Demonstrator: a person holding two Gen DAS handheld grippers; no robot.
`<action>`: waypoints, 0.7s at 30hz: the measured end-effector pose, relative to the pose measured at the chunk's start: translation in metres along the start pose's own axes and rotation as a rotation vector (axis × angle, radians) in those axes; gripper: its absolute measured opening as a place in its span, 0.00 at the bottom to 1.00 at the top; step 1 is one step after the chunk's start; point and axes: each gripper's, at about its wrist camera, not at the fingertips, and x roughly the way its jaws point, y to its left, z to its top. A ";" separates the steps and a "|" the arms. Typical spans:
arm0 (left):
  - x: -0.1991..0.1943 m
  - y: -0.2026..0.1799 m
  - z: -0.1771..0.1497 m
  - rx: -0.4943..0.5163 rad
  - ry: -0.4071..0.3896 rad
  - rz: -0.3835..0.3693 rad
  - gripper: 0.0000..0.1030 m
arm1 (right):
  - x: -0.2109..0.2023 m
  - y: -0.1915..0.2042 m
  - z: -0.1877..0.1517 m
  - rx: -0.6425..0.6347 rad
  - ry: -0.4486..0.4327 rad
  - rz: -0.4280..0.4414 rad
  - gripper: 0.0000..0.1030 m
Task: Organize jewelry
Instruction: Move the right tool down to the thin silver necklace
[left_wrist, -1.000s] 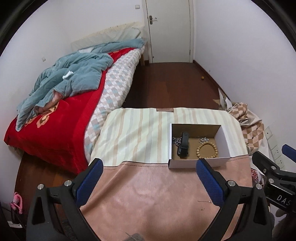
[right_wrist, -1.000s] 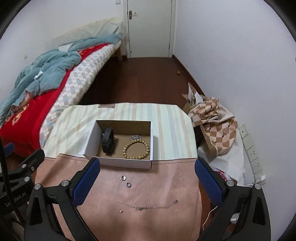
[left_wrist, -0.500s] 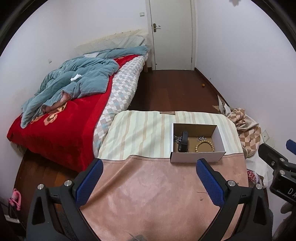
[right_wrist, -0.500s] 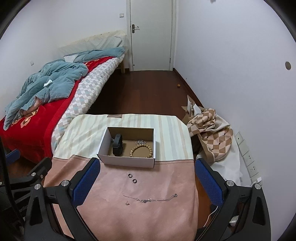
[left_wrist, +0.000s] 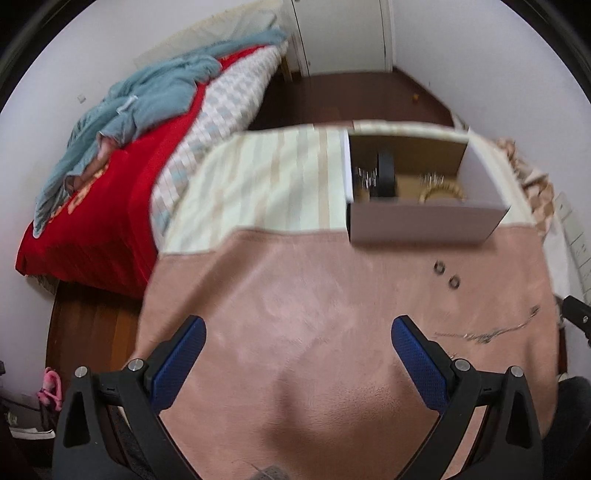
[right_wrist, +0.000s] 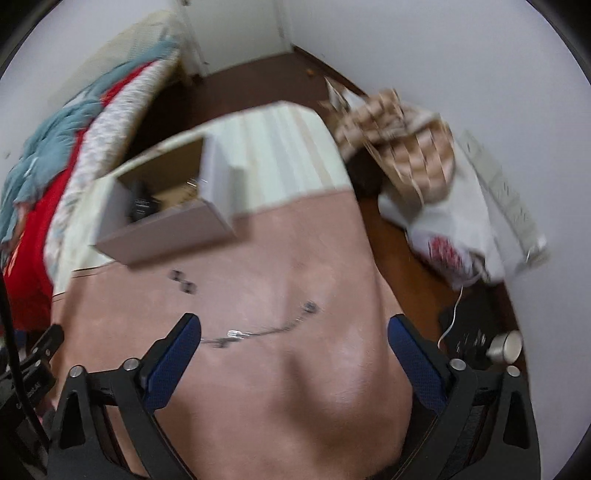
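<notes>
The thin chain (right_wrist: 258, 332) lies stretched crosswise on the pink surface (right_wrist: 314, 369), just ahead of the right gripper (right_wrist: 293, 328), whose jaws (just narrowing slightly, nothing between them) gape wide; the left gripper (left_wrist: 297, 332), equally spread and empty, sits farther off.

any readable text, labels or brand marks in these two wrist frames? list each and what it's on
None can be read for certain.
White lettering on the other gripper's black body at the left edge of the right wrist view: too small and blurred to read.
Red print on the white bag on the floor: blurred, no letters can be made out.
Gold pattern on the red bedspread: ornament or characters, cannot tell.
</notes>
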 end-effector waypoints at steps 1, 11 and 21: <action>0.005 -0.004 -0.001 0.005 0.012 0.001 1.00 | 0.008 -0.006 -0.003 0.011 0.007 -0.004 0.86; 0.048 -0.032 -0.012 0.019 0.127 -0.011 1.00 | 0.062 -0.013 -0.011 -0.025 -0.020 0.007 0.47; 0.043 -0.043 -0.027 0.033 0.156 -0.107 1.00 | 0.068 -0.008 -0.013 -0.052 -0.045 -0.003 0.10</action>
